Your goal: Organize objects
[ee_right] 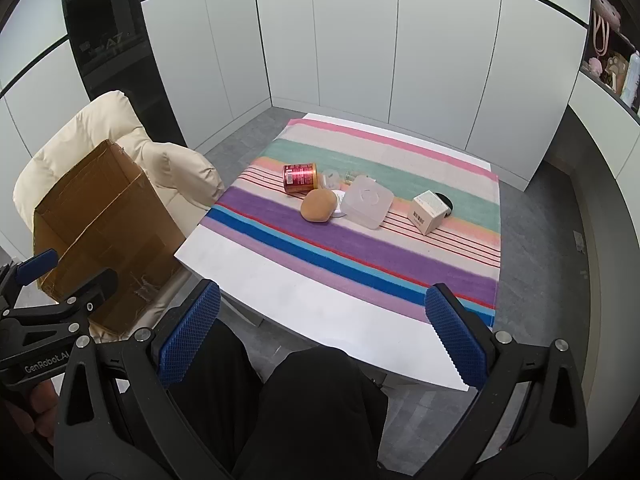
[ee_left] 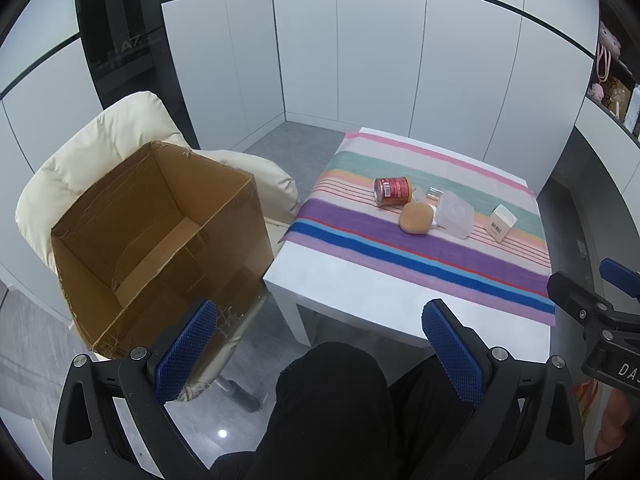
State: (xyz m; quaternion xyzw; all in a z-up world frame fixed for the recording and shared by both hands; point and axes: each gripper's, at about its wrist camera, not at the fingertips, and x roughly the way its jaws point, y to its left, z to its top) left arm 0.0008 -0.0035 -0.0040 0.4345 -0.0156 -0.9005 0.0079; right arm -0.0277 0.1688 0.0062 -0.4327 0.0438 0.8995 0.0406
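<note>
We hold left gripper (ee_left: 320,344) and right gripper (ee_right: 320,332) with jaws wide, nothing between | red metal can (ee_right: 300,178), tan round bun (ee_right: 318,206), clear square plastic container (ee_right: 367,201), small white carton (ee_right: 427,211) on striped cloth (ee_right: 360,256) | brown cardboard box (ee_left: 160,240) on cream chair (ee_left: 92,140)

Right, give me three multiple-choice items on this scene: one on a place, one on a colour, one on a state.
1. Where is the cardboard box? A on the table B on the cream chair C on the floor
2. What colour is the can? A red B green C white
3. How is the can lying? A upright B on its side C inside the box

B: the box rests on the chair seat.
A: its label is red.
B: it lies tipped on the striped cloth.
</note>
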